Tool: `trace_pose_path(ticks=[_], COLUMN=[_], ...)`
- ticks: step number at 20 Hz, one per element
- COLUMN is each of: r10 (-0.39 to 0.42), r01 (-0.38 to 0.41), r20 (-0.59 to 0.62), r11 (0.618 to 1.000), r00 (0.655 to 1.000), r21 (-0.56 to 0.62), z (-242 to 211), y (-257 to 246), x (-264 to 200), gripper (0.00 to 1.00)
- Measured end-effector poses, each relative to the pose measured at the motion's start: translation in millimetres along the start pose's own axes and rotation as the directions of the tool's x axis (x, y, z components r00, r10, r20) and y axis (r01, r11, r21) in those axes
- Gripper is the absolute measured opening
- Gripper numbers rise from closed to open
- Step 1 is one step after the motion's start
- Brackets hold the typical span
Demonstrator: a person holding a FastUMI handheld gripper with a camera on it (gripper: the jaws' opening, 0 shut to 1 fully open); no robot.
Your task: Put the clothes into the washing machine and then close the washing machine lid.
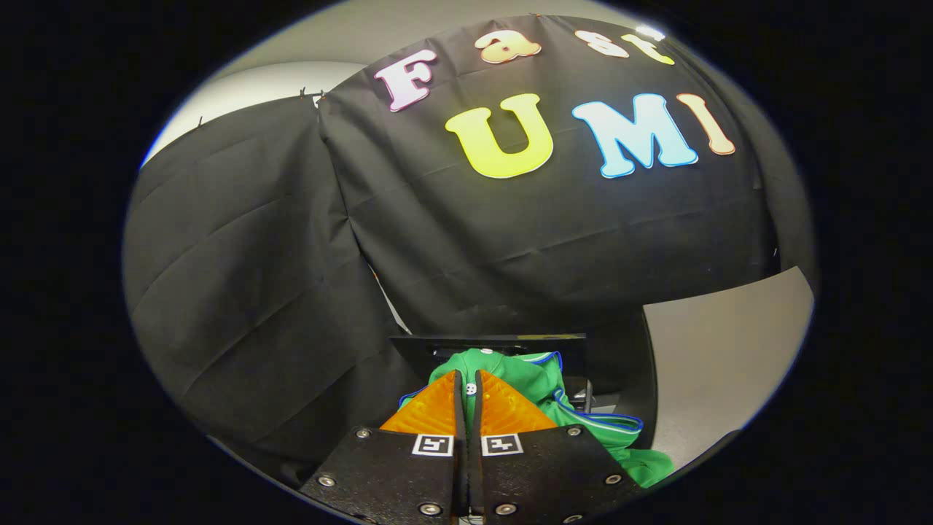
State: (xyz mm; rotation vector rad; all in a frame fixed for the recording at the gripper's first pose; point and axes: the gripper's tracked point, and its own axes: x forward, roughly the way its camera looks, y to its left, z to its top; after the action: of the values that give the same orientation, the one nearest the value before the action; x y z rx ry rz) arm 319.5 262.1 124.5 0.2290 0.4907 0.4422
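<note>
The gripper point(466, 386) is pointing forward with its two fingers point(430, 415) drawn almost together, leaving only a thin slit between them. A sliver of the green garment point(543, 383) is showing through that slit, so the fingers are pinching a fold of the cloth between them. A small white spot, perhaps a button or a print, is peeking out in the gap near the fingertips, though it is too small to tell which.

The green garment is bunching up just ahead of the fingers and spilling away to their right side, where it is hanging down past the gripper's body. A blue and white trim point(598, 423) is running along its edge on that side. The top of the cloth is rising a little above the fingertips.

Just beyond the garment, a dark, flat-edged panel point(488, 341) is standing behind it; whether this is the washing machine or its lid I cannot tell. To the right of the garment, a pale grey counter point(729, 350) is stretching away, with a dark curved edge point(651, 379) lying between it and the cloth. The black cloth wall point(240, 292) of the booth is hanging behind everything
</note>
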Motion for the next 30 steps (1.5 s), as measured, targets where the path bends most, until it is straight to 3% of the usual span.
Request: trace_pose_path(ticks=[19,30], r10=[-0.073,-0.141], r01=[0.057,0.12], r20=[-0.134,-0.199], r11=[0.991,0.986], r00=[0.988,0.97], r21=[-0.119,-0.114], z=[-113.1,-175.8], y=[21.0,15.4], x=[92.6,136.2], gripper=[0.0,0.0])
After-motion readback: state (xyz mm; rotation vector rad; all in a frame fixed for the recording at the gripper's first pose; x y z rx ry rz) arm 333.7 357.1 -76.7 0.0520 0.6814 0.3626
